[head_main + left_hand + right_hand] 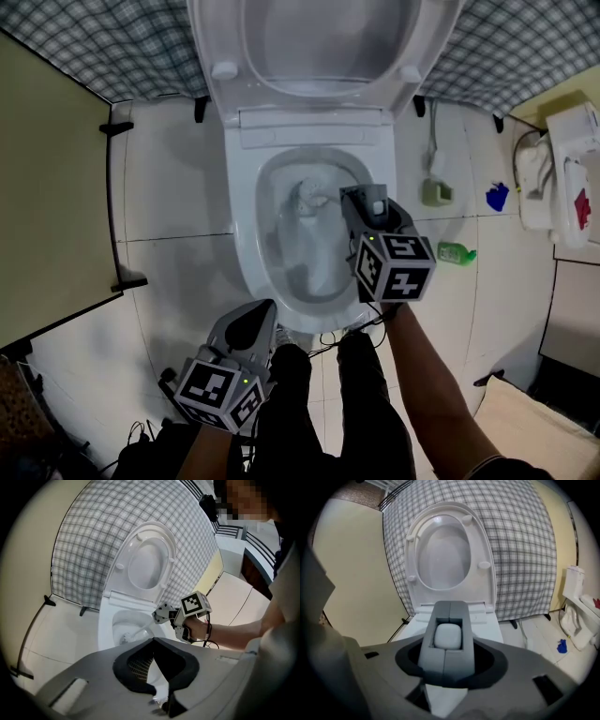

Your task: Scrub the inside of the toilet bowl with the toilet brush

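The white toilet bowl (246, 234) stands with its lid (443, 550) raised. My right gripper (367, 202) hangs over the bowl's right side, shut on the white handle of the toilet brush (447, 635). The brush head (305, 197) lies down inside the bowl, near its back. From the left gripper view, the right gripper (161, 613) shows with the brush (136, 633) slanting into the bowl. My left gripper (262, 314) is held low by the bowl's front left, jaws together at the tips, nothing in them.
A green bottle (457, 252), a blue item (497, 196) and a small grey-green object (435, 192) lie on the tiles to the right. White fixtures (562, 169) stand further right. A partition panel (47, 187) closes the left. Cables (141, 436) trail by my legs (328, 403).
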A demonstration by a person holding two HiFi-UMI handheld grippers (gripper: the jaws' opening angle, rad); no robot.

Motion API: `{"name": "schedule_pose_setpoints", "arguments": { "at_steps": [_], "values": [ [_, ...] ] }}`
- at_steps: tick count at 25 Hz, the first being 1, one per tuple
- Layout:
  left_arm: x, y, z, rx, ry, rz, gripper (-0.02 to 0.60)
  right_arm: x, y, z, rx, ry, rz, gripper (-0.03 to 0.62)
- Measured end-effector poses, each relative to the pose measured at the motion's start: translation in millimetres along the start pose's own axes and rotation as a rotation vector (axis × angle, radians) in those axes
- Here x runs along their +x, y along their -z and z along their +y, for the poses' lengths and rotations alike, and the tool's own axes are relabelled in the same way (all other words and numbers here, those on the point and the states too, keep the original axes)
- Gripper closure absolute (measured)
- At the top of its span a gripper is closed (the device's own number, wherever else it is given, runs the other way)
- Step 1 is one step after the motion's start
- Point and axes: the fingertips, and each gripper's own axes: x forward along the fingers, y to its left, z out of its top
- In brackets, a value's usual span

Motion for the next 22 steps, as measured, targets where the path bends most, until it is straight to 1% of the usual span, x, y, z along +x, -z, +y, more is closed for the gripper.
{"name": "schedule_pose_setpoints", "arguments": {
  "at_steps": [3, 6, 9, 11, 14, 20, 22],
  "values": [
    [0.3, -0.9, -3.2, 0.009, 0.008, 0.002, 0.592, -2.7, 3.3, -7.1, 0.007, 0.005, 0.013, 0.378],
    [0.0, -1.3, -2.6, 0.012, 0.006, 0.0, 0.592, -16.1, -19.1, -15.5, 0.008, 0.02, -0.035, 0.378],
    [0.0, -0.9, -4.9, 0.009, 0.009, -0.002, 0.592, -28.9, -43.7, -20.1, -0.062, 0.024, -0.074, 0.378],
    [0.0, -0.5, -6.6, 0.008, 0.014, -0.004, 0.592, -30.2, -47.5, -17.4, -0.14, 0.014, -0.065, 0.378],
    [0.5, 0.6, -7.6, 0.001, 0.015, -0.005, 0.592, -24.9, -38.6, -10.9, -0.257, -0.005, -0.032, 0.378],
    [-1.3, 5.0, -3.3, -0.009, 0.003, 0.0, 0.592, -0.2, 0.1, 13.5, -0.397, -0.09, 0.07, 0.379],
    [-2.5, 6.3, -1.6, -0.015, -0.002, 0.0, 0.592, 1.2, 5.8, 21.1, -0.433, -0.105, 0.079, 0.379]
  ]
}}
